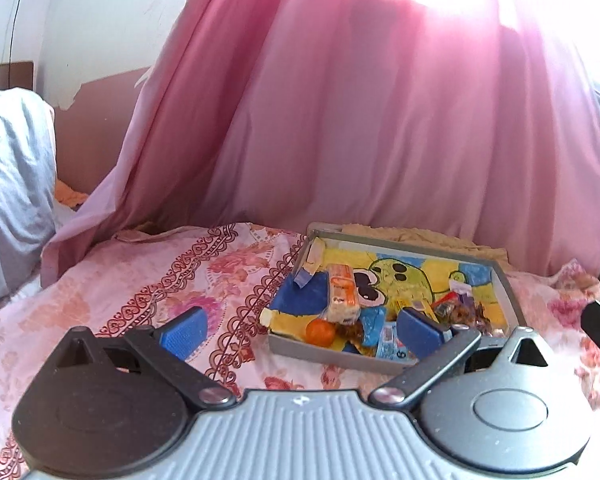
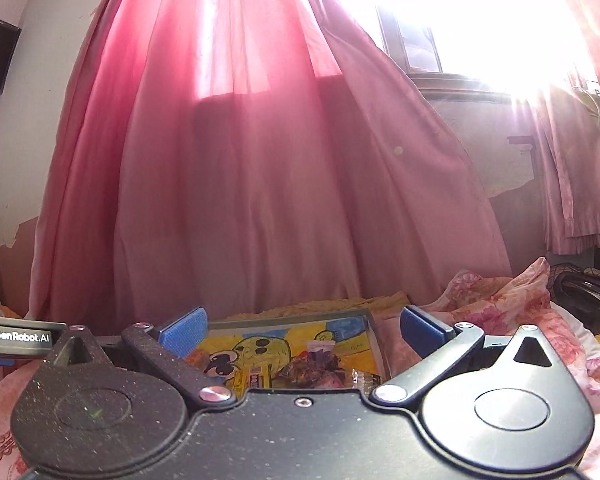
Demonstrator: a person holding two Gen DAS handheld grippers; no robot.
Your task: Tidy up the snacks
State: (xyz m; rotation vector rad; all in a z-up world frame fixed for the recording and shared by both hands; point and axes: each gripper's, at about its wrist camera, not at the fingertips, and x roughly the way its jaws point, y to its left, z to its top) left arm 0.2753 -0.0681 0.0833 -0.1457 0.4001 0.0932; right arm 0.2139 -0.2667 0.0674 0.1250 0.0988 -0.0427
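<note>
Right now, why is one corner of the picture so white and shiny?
In the right wrist view, sunlight through the window beside the pink fabric curtain washes the top right corner white; in the left wrist view, only a small bright patch glows behind that curtain, so the grey cartoon-printed snack tray shows clearly.

Your grey tray [image 1: 384, 361] has a yellow-and-blue cartoon lining. The bedsheet [image 1: 140, 280] is pink floral; the curtain [image 1: 340, 120] plain pink.

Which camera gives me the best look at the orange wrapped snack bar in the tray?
The left wrist view. There the orange snack bar lies in plain sight near the tray's left end. In the right wrist view the hand-held gripper's body hides the tray's near part, and I cannot make out the bar.
</note>
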